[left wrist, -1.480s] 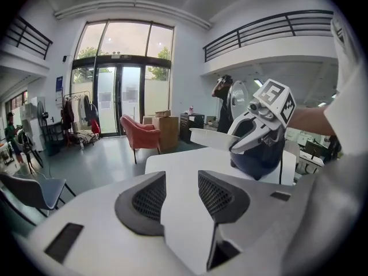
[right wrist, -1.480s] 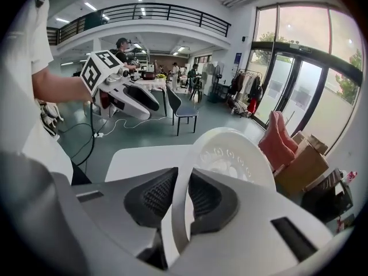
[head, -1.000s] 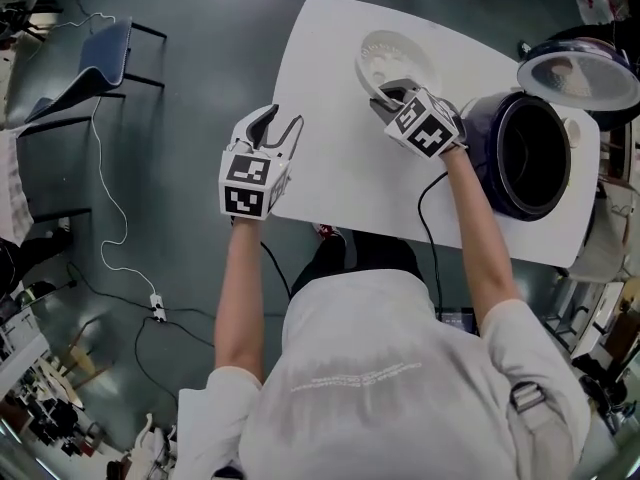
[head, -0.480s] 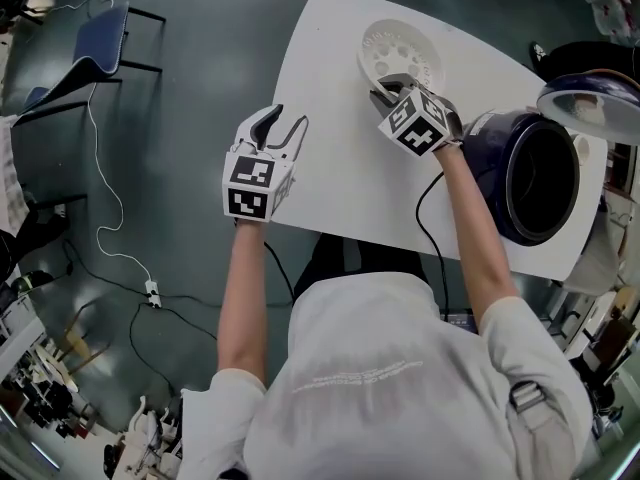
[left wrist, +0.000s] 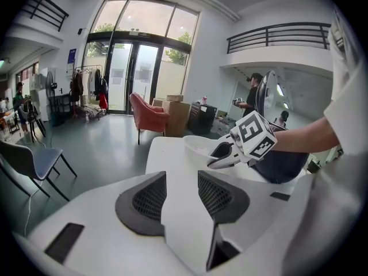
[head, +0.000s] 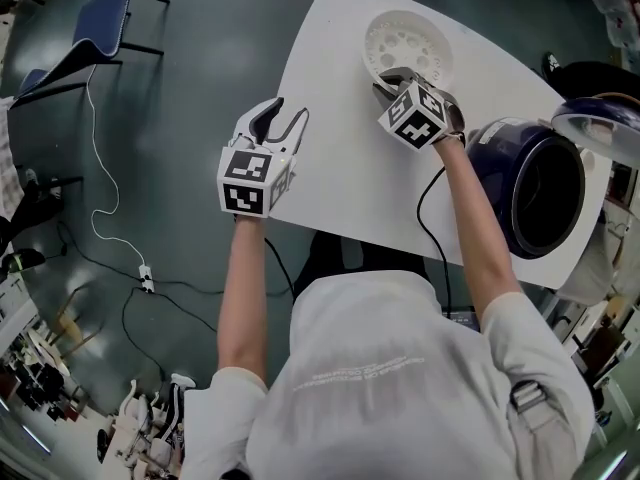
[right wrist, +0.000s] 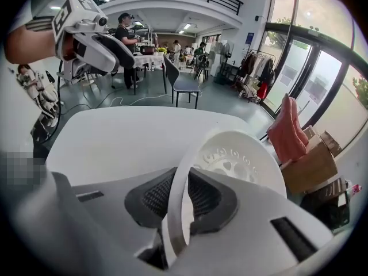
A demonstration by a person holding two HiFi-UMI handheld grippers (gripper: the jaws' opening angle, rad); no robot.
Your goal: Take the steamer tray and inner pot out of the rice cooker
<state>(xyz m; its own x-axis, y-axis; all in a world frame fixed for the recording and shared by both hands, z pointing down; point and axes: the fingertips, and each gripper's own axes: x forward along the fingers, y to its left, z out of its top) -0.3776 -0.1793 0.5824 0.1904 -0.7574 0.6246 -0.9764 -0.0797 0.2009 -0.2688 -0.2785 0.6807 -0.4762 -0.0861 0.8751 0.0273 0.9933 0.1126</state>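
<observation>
**A:** Nearest to me, the left claw (head: 283, 118) hangs at the near edge of the desk (head: 340, 168). It's spread wide, nothing in it.

**B:** The right claw (head: 392, 78) is the busy one. It's pinching the rim of the steamer tray (head: 408, 40) and has sunk lower than a second ago. The tray's over the far end of the desk now, clear of the rice cooker (head: 497, 143).

**A:** Touching down yet?

**B:** Can't tell, looks close. So the tray's basically out. The inner pot (head: 548, 193) looks like it's still in the cooker, lid (head: 600, 118) up. I'd guess that's next.

Matt plastic steamer tray (head: 408, 46), smooth table (head: 335, 143), glossy rice cooker (head: 497, 141)
</observation>
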